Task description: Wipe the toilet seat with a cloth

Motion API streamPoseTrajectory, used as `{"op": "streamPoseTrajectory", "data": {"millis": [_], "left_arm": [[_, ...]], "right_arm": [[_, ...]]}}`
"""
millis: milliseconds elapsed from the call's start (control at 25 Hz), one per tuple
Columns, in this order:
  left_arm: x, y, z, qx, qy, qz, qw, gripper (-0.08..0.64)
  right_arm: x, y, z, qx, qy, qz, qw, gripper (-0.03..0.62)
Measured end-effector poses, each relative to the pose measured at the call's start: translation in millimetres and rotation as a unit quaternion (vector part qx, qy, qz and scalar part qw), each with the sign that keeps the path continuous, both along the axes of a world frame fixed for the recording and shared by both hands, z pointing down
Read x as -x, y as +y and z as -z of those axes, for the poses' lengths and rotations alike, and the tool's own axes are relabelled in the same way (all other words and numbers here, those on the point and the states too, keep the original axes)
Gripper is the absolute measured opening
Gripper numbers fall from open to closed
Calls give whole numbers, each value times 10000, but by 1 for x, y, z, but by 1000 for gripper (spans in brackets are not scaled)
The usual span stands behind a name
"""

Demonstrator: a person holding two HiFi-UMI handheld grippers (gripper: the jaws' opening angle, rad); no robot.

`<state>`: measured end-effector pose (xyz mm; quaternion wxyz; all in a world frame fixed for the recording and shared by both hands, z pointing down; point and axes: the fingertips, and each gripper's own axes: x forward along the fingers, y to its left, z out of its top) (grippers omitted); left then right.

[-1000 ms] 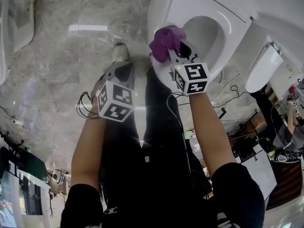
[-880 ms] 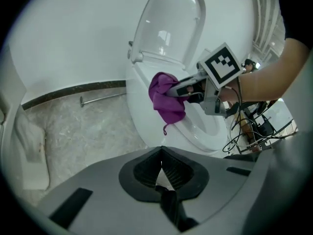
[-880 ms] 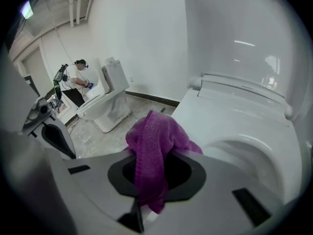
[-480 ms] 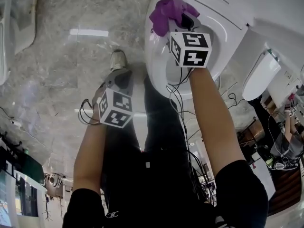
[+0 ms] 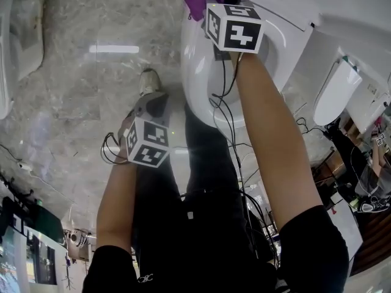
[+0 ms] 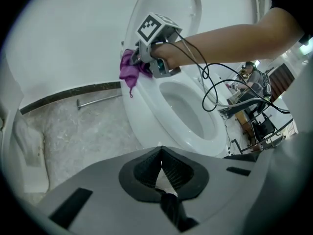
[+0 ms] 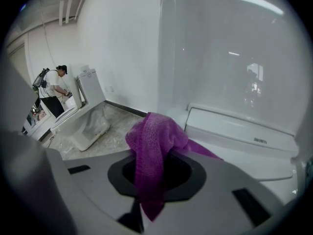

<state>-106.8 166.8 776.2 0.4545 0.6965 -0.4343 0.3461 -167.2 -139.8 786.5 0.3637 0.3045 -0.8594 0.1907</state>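
- right gripper [image 6: 141, 62] is clamped on the purple cloth [image 7: 155, 146]; the wad fills the gap between the jaws, with tails hanging off both sides.
- The cloth sits at the top centre of the head view, at the hinge end of the toilet seat [image 5: 197, 78], on the seat's left outer rim. From the left gripper view it looks to be touching the rim, though the contact patch itself is hidden.
- Key relation: the seat ring's long axis runs from the cloth at the top of the head view down toward the person. Nearly all of the ring lies below and right of the cloth in that view.
- In the right gripper view, the rear deck [image 7: 234, 136] lies just right of the cloth, with the raised lid [image 6: 171, 6] behind it.
- Judgement: the next stroke has to go right across the hinge end or back down along a side; there is no seat further out.
- The right arm is nearly straight, reaching from the lower right of the head view to the top centre, with the gripper pitched down onto the rim.
- left gripper [image 6: 161, 155] has its jaws together with nothing between them. It is parked over the floor [image 5: 79, 90] left of the bowl, pointing down, well apart from the cloth. The right hand is the nearer one by far.
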Motion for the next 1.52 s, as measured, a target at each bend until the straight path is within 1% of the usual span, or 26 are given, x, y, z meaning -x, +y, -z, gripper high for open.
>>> {"op": "streamPoseTrajectory", "data": {"millis": [160,320,440,520,600,680,760,840,920,1000,1080,1160,1360,1440,1520], "left_arm": [[-10,6,-2,39,35,-78,10000,8],[-15,3,-6,57,21,-82,9999,8],[-21,-10,-3,-19,7,-38,10000,8],[-26,-19,0,-75,5,-35,10000,8],[-31,-26,2,-123,-6,-87,9999,8],[-37,-27,4,-136,-28,-159,9998,8],[-44,-27,3,-108,-62,-209,9997,8],[-51,-27,1,-70,-79,-216,9997,8],[-59,-28,0,-48,-78,-216,9997,8],[-67,-30,-1,-25,-80,-226,9997,8],[-78,-32,-1,-4,-73,-238,9997,8],[-89,-35,0,-11,-64,-273,9996,8],[-111,-46,4,-61,-91,-404,9991,8],[-116,-49,4,-66,-110,-452,9989,8],[-122,-53,5,-78,-122,-488,9987,8]], "right_arm": [[-15,11,1,-76,-58,-157,9998,63],[-26,33,-1,-146,-90,137,9998,63],[-37,46,-2,-114,-149,300,9994,63],[-42,51,-3,-83,-140,638,9978,63],[-47,53,-4,-39,-98,1159,9932,63],[-55,53,-5,0,-14,1684,9857,63],[-68,48,-6,-108,183,2198,9753,63],[-85,41,-8,-356,455,2730,9603,63],[-103,32,-11,-635,736,3196,9426,63],[-118,25,-13,-847,950,3466,9293,63],[-130,20,-15,-967,1061,3549,9238,63],[-141,16,-17,-998,1095,3505,9248,63],[-174,3,-18,-985,1234,3184,9347,63],[-191,-2,-19,-885,1333,2962,9416,63],[-210,-7,-20,-701,1426,2645,9512,63]]}}
